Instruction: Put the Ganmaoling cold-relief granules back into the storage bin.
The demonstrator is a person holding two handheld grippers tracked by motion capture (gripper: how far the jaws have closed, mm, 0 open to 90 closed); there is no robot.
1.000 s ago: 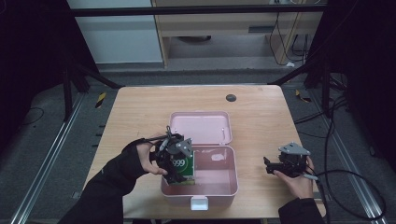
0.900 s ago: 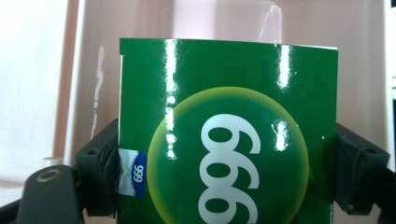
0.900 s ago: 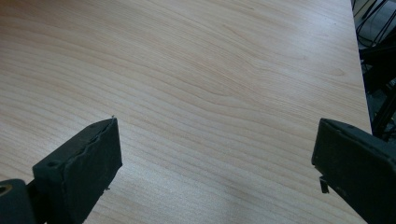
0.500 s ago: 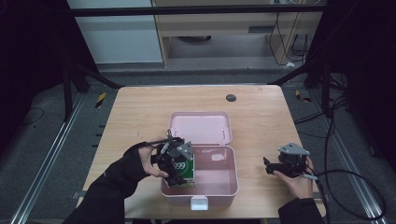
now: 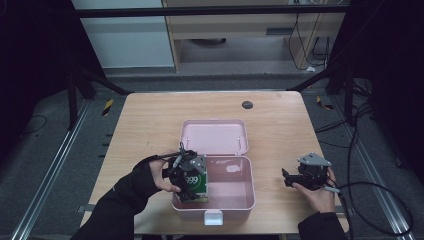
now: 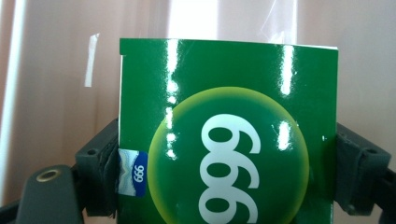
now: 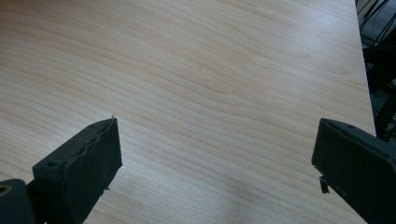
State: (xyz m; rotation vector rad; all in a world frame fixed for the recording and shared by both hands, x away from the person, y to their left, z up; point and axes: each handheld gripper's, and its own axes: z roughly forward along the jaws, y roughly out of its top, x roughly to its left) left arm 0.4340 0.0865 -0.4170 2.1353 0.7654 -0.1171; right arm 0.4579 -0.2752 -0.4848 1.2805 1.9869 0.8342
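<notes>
1. At lower left of the high view, left gripper (image 5: 186, 176) pinching green box (image 5: 195, 181) by its two side edges, fingers (image 6: 95, 163) pressed against left and right faces of the carton in the left gripper view.
2. Green box marked 999, upright or slightly tilted, inside the left end of the pink case (image 5: 235, 212), near the left wall; whether its lower edge touches the case floor cannot be told.
3. Judged step in hand: setting the box down into the case. To do well: keep the carton square to the left wall, lower until the base rests flat, then spread the fingers only enough to clear the sides, and lift straight up so as not to drag it over.
4. Watch the near-left wall of the case, just beside the gripper body: little room there for the outer finger, likely risk of nudging the case or tipping the carton on release.
5. Centre of frame: open lid (image 5: 215, 136) lying flat behind the tray, hinged, out of the way; a small pale patch on the tray floor, too small to identify.
6. Upper centre of the surface (image 5: 145, 125): a dark round spot (image 5: 247, 104), well apart from the work.
7. Lower right: right gripper (image 5: 289, 178) resting low over bare wood, fingers (image 7: 79, 163) spread wide, holding nothing, well apart from the case and not in the way.
</notes>
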